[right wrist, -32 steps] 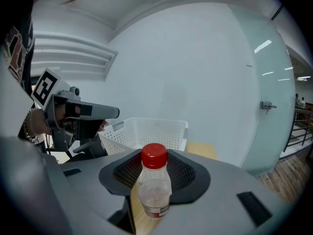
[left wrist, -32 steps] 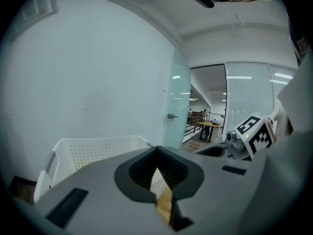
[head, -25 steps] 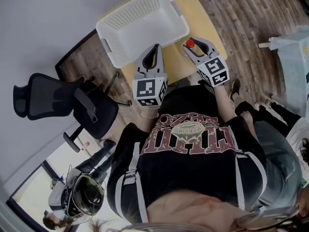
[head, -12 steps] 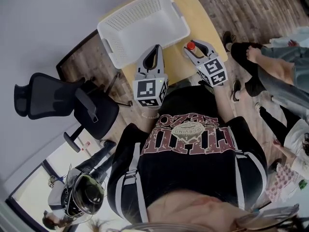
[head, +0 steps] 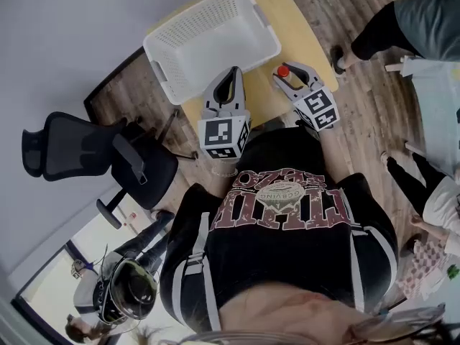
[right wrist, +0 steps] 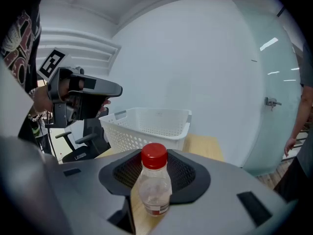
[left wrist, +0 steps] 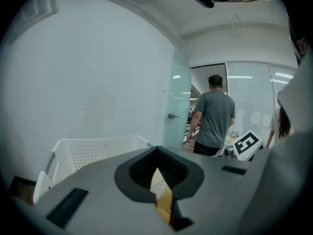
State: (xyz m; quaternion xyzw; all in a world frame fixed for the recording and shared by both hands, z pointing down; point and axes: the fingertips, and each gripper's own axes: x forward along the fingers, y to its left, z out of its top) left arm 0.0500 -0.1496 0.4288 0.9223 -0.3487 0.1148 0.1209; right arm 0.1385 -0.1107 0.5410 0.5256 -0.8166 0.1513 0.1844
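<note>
A small clear bottle (right wrist: 154, 185) with a red cap (head: 283, 70) stands upright between the jaws of my right gripper (right wrist: 154, 192), which is shut on it over the wooden table (head: 267, 92). My left gripper (left wrist: 159, 180) is shut with nothing in it, only a thin slit between its pads, and it points at the white perforated basket (left wrist: 93, 153). The basket (head: 208, 38) sits on the far part of the table, just beyond both grippers. In the head view the left gripper (head: 229, 83) is beside the right gripper (head: 287, 76). The left gripper (right wrist: 83, 94) also shows in the right gripper view.
A person in a grey shirt (left wrist: 212, 116) stands to the right near a glass door; their legs (head: 402, 20) show in the head view. A black office chair (head: 79, 153) stands left of the table. A plain white wall lies behind the basket (right wrist: 151, 126).
A person in a grey shirt has walked into view at the right. The right gripper with the bottle has shifted slightly; the left gripper has stayed still and shut.
</note>
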